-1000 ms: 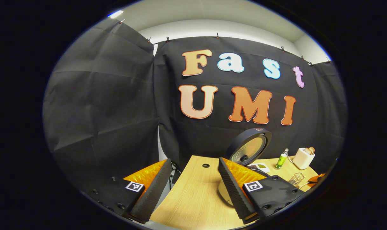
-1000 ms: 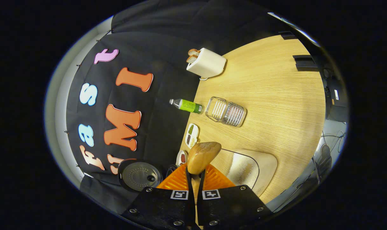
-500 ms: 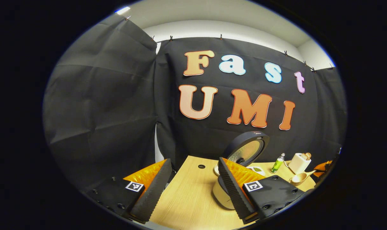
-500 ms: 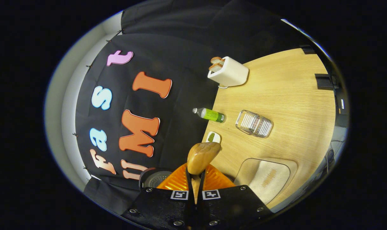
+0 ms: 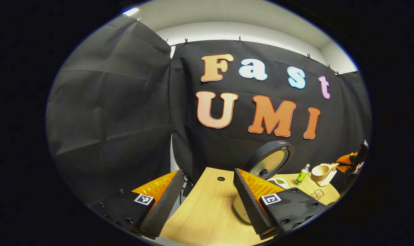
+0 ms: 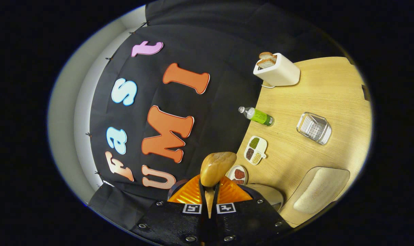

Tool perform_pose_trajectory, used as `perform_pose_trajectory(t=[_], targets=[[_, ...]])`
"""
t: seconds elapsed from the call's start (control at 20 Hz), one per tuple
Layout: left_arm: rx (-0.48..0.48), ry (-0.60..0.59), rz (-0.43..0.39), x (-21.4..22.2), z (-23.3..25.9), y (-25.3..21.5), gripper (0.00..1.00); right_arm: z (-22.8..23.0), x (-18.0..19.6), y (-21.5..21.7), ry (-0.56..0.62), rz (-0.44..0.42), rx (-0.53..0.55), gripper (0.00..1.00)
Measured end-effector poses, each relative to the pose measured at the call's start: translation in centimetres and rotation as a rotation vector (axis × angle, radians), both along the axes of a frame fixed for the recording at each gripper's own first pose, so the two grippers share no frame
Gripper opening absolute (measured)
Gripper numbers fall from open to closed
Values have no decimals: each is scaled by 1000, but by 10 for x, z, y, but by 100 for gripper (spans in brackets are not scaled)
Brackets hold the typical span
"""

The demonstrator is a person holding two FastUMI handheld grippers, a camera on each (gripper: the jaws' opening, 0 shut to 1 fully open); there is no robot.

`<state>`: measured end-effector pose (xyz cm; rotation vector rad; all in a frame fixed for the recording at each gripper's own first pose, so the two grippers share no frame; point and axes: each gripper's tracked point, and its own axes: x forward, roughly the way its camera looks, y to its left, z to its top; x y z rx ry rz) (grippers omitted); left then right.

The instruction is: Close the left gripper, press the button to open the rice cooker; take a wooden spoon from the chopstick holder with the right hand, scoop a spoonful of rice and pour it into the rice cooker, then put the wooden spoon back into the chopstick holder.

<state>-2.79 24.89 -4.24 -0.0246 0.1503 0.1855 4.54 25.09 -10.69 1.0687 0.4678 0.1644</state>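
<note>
Currently the right gripper [image 6: 209,191] is clenching the handle of the light wooden spoon [image 6: 216,167], whose long axis is running straight out along the fingers, bowl leading. In the left gripper view the spoon [image 5: 321,171] is hanging above the table's far right side, right of the dark round raised lid of the rice cooker [image 5: 271,160]. Whether rice is sitting in the bowl cannot be told. In the right gripper view the cooker's rim [image 6: 271,193] is lying just beside and below the fingers, the clear tray of white rice [image 6: 321,188] beyond it, the wire chopstick holder [image 6: 314,127] well apart. The left gripper [image 5: 207,201] is standing released, empty, nearer the cooker but idle. Judgement: the pour is turning on carrying the bowl over the open pot.
</note>
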Motion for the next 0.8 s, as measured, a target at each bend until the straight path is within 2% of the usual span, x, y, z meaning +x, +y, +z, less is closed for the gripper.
perform_pose_trajectory(t=[0.45,0.8], targets=[[10,17,20,-1,-7,18,99,17,27,58,-98,71,-214,2],[16,26,19,3,-10,22,97,25,34,75,-184,97,-379,2]])
